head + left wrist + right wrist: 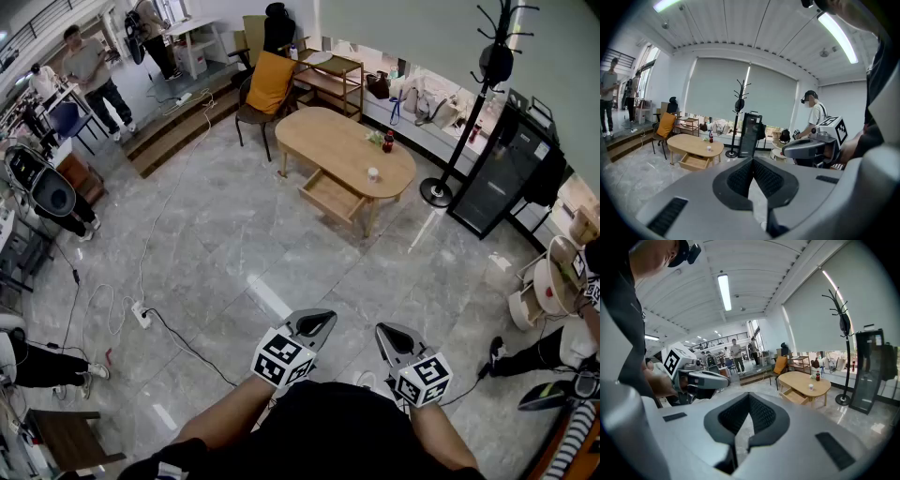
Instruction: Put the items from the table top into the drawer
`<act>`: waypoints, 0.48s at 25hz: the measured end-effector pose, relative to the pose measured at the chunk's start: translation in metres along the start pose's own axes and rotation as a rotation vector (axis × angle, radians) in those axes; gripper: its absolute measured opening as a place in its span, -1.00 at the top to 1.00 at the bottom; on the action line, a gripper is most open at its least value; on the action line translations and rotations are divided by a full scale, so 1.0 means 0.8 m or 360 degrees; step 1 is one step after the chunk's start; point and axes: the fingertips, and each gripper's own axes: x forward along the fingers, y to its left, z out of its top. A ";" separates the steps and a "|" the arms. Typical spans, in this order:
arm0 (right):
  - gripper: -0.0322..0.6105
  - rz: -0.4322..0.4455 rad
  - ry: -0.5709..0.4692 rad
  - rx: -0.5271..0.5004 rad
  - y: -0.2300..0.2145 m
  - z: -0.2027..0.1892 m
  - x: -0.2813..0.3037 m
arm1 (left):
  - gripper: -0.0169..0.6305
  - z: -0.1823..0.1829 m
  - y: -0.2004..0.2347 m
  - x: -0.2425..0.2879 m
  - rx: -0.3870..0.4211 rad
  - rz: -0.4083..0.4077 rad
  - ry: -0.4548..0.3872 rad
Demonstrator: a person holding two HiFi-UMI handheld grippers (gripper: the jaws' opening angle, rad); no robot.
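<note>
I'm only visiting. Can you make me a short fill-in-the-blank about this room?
1. The drawer under the wooden table stands ____.
2. Beside the dark bottle on the table stands a small ____ cup.
3. The chair near the table carries an ____ cushion.
4. The left gripper and the right gripper both have their jaws ____.
Missing words: open; white; orange; shut.

Bottle behind cup on table
</note>
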 end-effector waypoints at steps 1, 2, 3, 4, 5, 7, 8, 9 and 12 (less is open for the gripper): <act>0.89 0.0003 0.0001 -0.0003 -0.002 0.002 0.001 | 0.94 0.002 0.001 0.001 0.0004 0.0000 -0.0003; 0.89 0.0005 0.0003 -0.0006 -0.003 0.004 0.002 | 0.94 0.005 0.002 0.002 0.0007 0.0000 -0.0005; 0.89 0.0005 0.0005 -0.0008 -0.004 0.005 0.003 | 0.94 0.006 0.003 0.003 0.0010 -0.0001 -0.0007; 0.89 0.0005 0.0008 -0.0008 -0.003 0.005 0.004 | 0.94 0.007 0.004 0.002 0.0011 -0.0002 -0.0008; 0.89 0.0005 0.0011 -0.0010 -0.002 0.005 0.005 | 0.94 0.007 0.005 0.001 0.0010 -0.0003 -0.0010; 0.89 0.0007 0.0013 -0.0018 0.003 0.005 0.007 | 0.94 0.008 0.008 -0.003 0.0009 -0.0003 -0.0017; 0.89 0.0007 0.0014 -0.0023 0.004 0.006 0.008 | 0.94 0.009 0.009 -0.005 0.0010 -0.0004 -0.0022; 0.89 0.0008 0.0018 -0.0028 0.005 0.007 0.010 | 0.94 0.011 0.010 -0.006 0.0012 -0.0005 -0.0025; 0.89 0.0003 0.0034 -0.0038 0.005 0.009 0.014 | 0.94 0.013 0.014 -0.006 0.0015 -0.0015 -0.0028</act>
